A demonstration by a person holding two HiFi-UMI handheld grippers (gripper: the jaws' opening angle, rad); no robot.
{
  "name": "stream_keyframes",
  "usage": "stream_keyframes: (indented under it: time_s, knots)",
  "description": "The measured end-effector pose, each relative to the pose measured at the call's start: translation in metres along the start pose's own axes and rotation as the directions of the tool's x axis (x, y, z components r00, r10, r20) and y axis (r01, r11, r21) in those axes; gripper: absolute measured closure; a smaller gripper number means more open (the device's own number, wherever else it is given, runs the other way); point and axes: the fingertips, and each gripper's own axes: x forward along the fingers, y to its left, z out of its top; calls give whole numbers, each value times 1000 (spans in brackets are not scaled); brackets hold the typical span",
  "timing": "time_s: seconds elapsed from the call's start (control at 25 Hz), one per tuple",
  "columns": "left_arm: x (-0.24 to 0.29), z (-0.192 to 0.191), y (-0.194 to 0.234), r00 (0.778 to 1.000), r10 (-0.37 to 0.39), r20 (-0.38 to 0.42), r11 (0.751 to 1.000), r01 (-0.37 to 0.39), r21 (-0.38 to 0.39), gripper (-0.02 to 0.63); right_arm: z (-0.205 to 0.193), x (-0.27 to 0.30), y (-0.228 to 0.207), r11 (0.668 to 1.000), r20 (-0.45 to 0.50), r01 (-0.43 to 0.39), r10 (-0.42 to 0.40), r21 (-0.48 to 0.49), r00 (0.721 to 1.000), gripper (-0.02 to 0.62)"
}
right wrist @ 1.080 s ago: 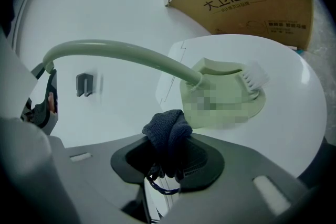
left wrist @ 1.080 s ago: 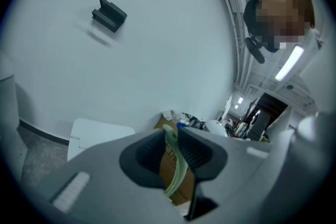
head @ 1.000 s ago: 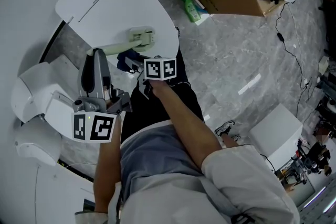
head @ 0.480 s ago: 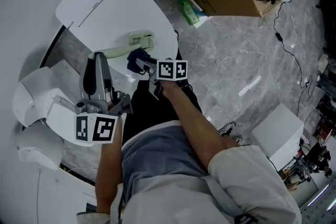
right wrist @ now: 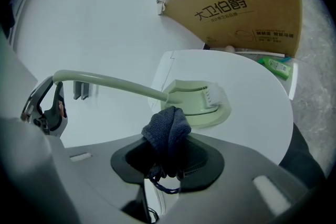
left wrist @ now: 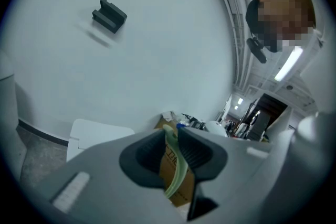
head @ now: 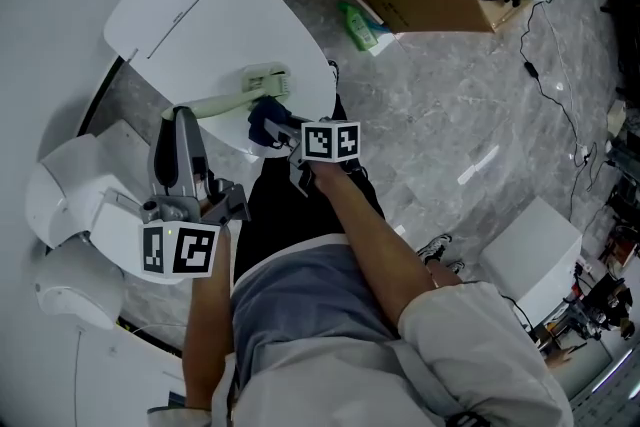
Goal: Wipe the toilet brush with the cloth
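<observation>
Pale green plastic toilet brush (right wrist: 194, 102) over white toilet lid (head: 200, 15), handle pinched by left gripper (left wrist: 172, 152) fingers. Bunched dark blue cloth (right wrist: 167, 131), pinched in right gripper (right wrist: 168, 162) fingers, apparently touches brush head. Risk: wiping pressure twists thin handle loose.

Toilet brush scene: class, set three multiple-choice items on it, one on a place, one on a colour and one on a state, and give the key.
1. Where is the head of the toilet brush?
A. In a sink.
B. Over the white toilet lid.
C. In a bucket.

2. What colour is the cloth?
A. Dark blue.
B. Red.
C. Yellow.

3. How is the left tool?
A. Open and empty.
B. Shut on the cloth.
C. Shut on the brush's handle.

Key:
1 B, the head view shows the brush head above the lid.
2 A, the right tool pinches a dark blue wad.
3 C, the left tool's jaws clamp the pale green handle.
</observation>
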Motion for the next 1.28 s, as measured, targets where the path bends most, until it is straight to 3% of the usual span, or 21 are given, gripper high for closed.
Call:
stream_keyframes:
  time_s: [0.84, 1.28]
  knots:
    - [-3, 0, 0, 999, 24, 21, 1000, -24, 3, 606, 8, -21, -25, 996, 52, 79, -77, -37, 996, 485]
    - [-3, -1, 0, 999, 32, 30, 999, -32, 2, 606, 17, -27, -45, 990, 132, 78, -93, 114, 987, 486]
